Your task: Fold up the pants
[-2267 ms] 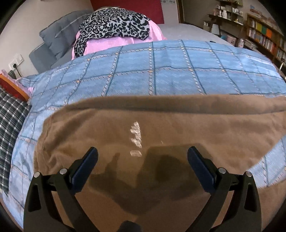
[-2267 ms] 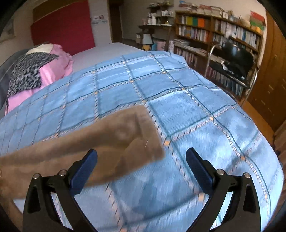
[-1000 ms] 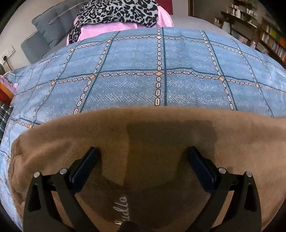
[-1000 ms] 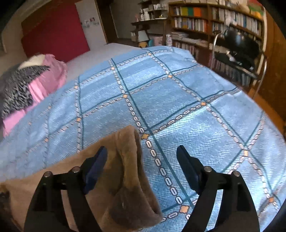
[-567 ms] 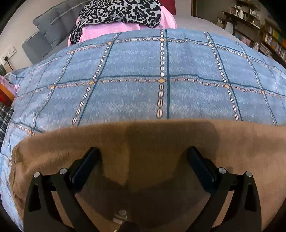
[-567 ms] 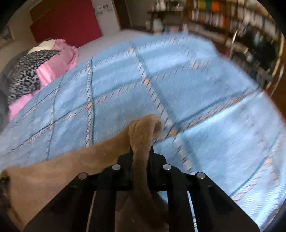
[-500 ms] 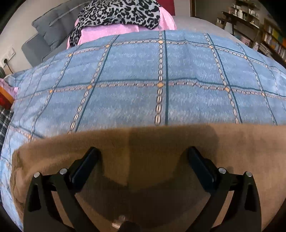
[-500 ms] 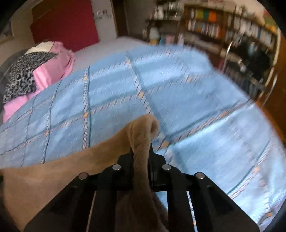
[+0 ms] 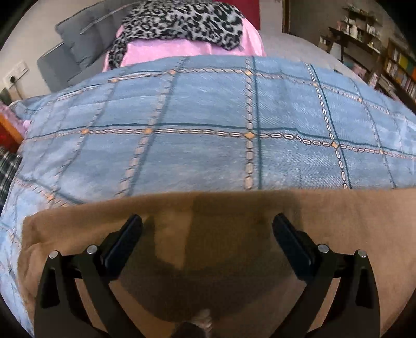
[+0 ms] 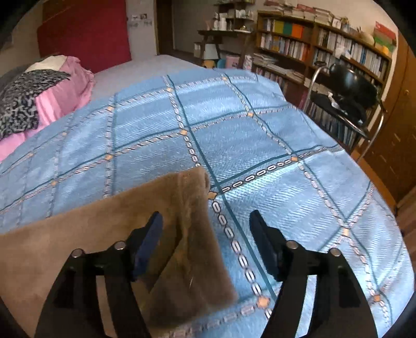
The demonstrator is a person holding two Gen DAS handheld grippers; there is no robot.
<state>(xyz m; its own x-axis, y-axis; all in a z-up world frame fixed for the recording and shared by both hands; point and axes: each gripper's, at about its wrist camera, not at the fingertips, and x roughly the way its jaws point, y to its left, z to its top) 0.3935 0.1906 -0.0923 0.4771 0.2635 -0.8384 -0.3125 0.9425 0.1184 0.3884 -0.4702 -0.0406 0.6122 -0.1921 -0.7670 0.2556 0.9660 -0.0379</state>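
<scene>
Brown fleece pants (image 9: 234, 234) lie flat on the blue checked bedspread (image 9: 208, 117), their straight far edge running across the left wrist view. My left gripper (image 9: 207, 228) hovers over them, open, with nothing pinched. In the right wrist view the pants' end (image 10: 187, 234) lies on the bedspread (image 10: 234, 117) with its corner reaching up between the fingers. My right gripper (image 10: 205, 231) is opening, and its pads stand clear of the cloth, which rests on the bed beneath them.
A pink pillow with a leopard-print cloth (image 9: 182, 23) sits at the head of the bed, grey cushions (image 9: 72, 46) beside it. To the right stand bookshelves (image 10: 325, 52) and a black chair with a metal frame (image 10: 345, 96). A plaid cloth (image 9: 6, 171) lies at the left edge.
My right gripper was shut on the raised end of the pants; it has let go and spread, and the end now lies flat. The left view has drawn back slightly along the pants.
</scene>
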